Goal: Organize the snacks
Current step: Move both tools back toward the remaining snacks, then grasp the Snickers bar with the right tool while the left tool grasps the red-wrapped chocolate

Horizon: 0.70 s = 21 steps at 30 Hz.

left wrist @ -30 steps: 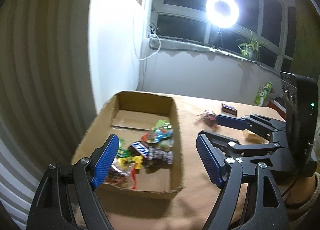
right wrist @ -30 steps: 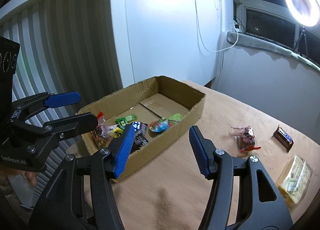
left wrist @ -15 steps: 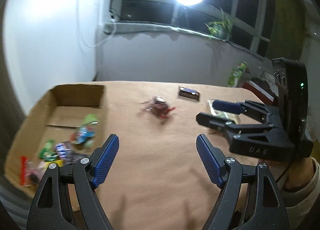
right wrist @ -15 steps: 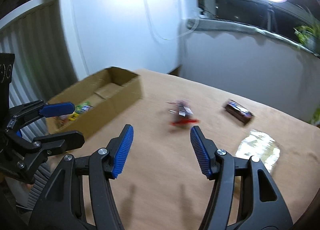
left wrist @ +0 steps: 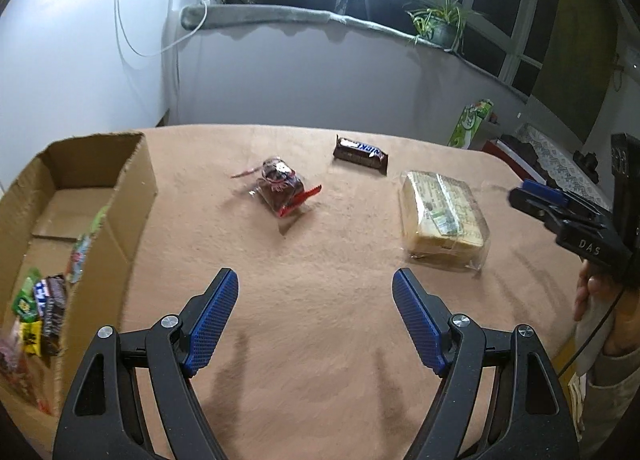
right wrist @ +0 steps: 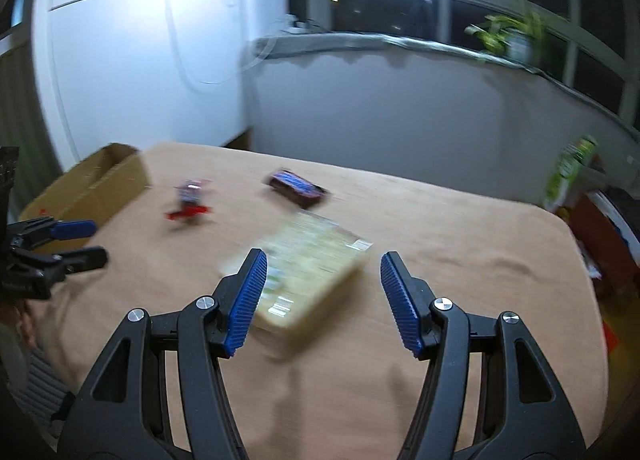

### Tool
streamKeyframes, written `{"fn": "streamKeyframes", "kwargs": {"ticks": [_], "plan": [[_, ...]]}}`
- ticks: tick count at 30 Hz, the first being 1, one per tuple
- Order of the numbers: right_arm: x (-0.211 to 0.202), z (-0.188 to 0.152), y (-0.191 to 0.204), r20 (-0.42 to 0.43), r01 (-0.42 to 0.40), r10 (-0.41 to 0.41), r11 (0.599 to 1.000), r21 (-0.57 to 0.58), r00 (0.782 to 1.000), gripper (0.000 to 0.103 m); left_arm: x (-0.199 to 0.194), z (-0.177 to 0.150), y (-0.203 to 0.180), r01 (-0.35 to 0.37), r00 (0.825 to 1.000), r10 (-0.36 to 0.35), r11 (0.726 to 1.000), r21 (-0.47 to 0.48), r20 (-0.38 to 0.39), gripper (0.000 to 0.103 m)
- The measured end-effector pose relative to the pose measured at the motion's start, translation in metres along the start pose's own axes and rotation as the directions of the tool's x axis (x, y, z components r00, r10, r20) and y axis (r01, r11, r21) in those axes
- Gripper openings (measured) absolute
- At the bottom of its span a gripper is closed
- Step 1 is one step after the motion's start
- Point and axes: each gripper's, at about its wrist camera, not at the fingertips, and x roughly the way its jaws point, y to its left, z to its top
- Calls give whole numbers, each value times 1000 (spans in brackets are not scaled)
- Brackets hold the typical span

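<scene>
An open cardboard box [left wrist: 134, 187] at the table's left holds several wrapped snacks [left wrist: 44, 300]. Loose on the tan cloth lie a small clear packet with a red tie [left wrist: 280, 187], a brown chocolate bar [left wrist: 360, 151] and a clear-wrapped yellowish biscuit pack [left wrist: 444, 215]. My left gripper [left wrist: 314, 280] is open and empty, hovering short of the red-tied packet. My right gripper [right wrist: 323, 260] is open too, and the blurred biscuit pack [right wrist: 308, 248] lies on the table just beyond its fingertips, untouched. The right wrist view also shows the chocolate bar [right wrist: 296, 185], the packet [right wrist: 190, 199] and the box [right wrist: 100, 187].
A person's hand [left wrist: 592, 292] holds the right gripper [left wrist: 536, 195] at the table's right edge. The left gripper [right wrist: 92, 240] shows at the left of the right wrist view. A green carton [left wrist: 470, 121] stands past the table's far right. A ring light and a plant are on the windowsill.
Both grippers have swung right, away from the box toward the loose snacks. The right one has come up to the biscuit pack. Neither jaw has changed its width.
</scene>
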Motion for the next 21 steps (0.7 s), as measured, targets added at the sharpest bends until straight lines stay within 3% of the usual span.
{"fn": "streamKeyframes", "kwargs": {"ticks": [4, 9, 16, 21], "plan": [[-1, -6, -24, -14, 27, -27, 999, 25, 1000, 62, 17, 5, 3, 10, 1000, -10, 999, -30, -17, 80], [10, 4, -18, -16, -3, 2, 999, -37, 1000, 62, 43, 16, 12, 13, 999, -18, 994, -112, -48, 80], [44, 36, 4, -36, -52, 47, 986, -157, 998, 62, 68, 39, 20, -55, 997, 47, 985, -163, -55, 80], [87, 64, 20, -93, -86, 62, 956, -281, 994, 62, 91, 54, 20, -104, 993, 94, 985, -136, -77, 80]]}}
